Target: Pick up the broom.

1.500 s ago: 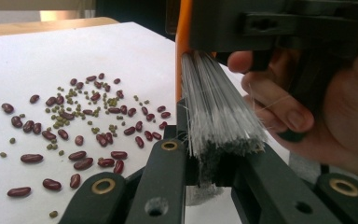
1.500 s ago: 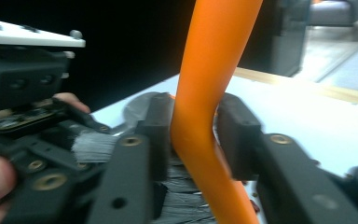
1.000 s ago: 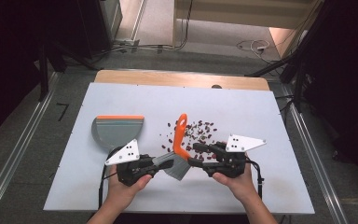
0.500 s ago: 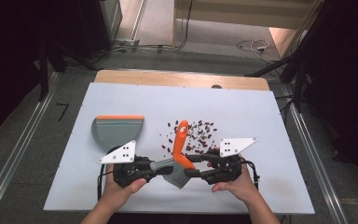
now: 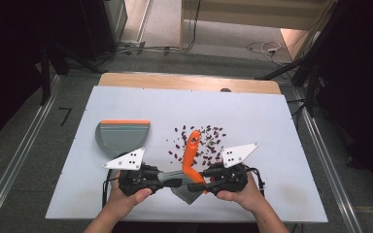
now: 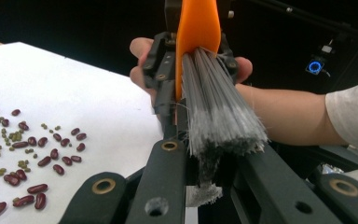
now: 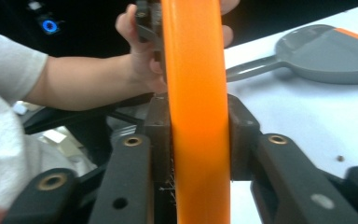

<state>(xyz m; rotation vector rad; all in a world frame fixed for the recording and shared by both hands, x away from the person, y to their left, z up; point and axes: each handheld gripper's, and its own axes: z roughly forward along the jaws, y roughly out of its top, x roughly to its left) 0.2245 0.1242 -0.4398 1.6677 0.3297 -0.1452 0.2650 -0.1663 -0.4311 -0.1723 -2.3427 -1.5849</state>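
Observation:
A hand brush with an orange handle (image 5: 191,154) and grey bristles (image 5: 187,191) hangs between my two grippers near the table's front edge. My left gripper (image 5: 171,182) is shut on the bristles (image 6: 219,112), its jaws (image 6: 209,156) pinching the tuft. My right gripper (image 5: 200,177) has just been closing and now clamps the orange handle (image 7: 198,93) between its pads (image 7: 198,140). Red and green beans (image 5: 199,141) lie scattered behind the brush. A grey dustpan (image 5: 121,137) with an orange lip rests to the left.
The white table top (image 5: 272,121) has bare room at the right and back. The dustpan (image 7: 326,56) lies flat with its handle towards the grippers. Beans (image 6: 23,154) spread left of the brush. Dark floor and cables surround the table.
The right jaws have closed onto the orange handle. Both hands and the brush have shifted slightly towards the front edge, the right gripper coming closer to the brush.

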